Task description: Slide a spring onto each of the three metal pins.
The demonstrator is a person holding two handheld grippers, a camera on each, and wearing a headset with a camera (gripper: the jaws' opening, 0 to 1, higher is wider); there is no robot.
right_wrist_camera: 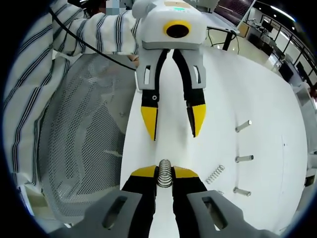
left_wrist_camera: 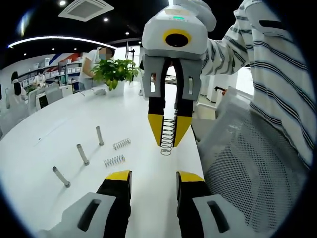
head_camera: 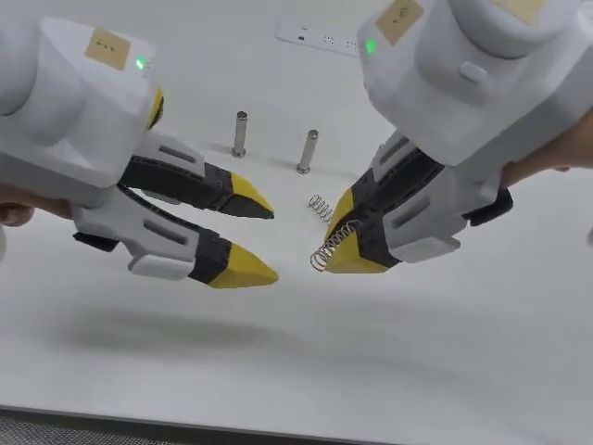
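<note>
On my feed the white desk (head_camera: 278, 371) carries a white power strip (head_camera: 320, 39), lying flat close to its far edge. In the left gripper view I see a leafy potted plant (left_wrist_camera: 115, 73) standing at the desk's far end, with a person (left_wrist_camera: 93, 60) just behind it. A grey mesh chair (left_wrist_camera: 242, 148) sits just off the desk's long edge, close to a black-and-white striped sleeve (left_wrist_camera: 270, 69). Overhead I make out a square ceiling vent (left_wrist_camera: 85, 8), small round spotlights (left_wrist_camera: 62, 3) and a curved light strip (left_wrist_camera: 54, 38). Further back are shelves (left_wrist_camera: 67, 69), too blurred for me to read.
</note>
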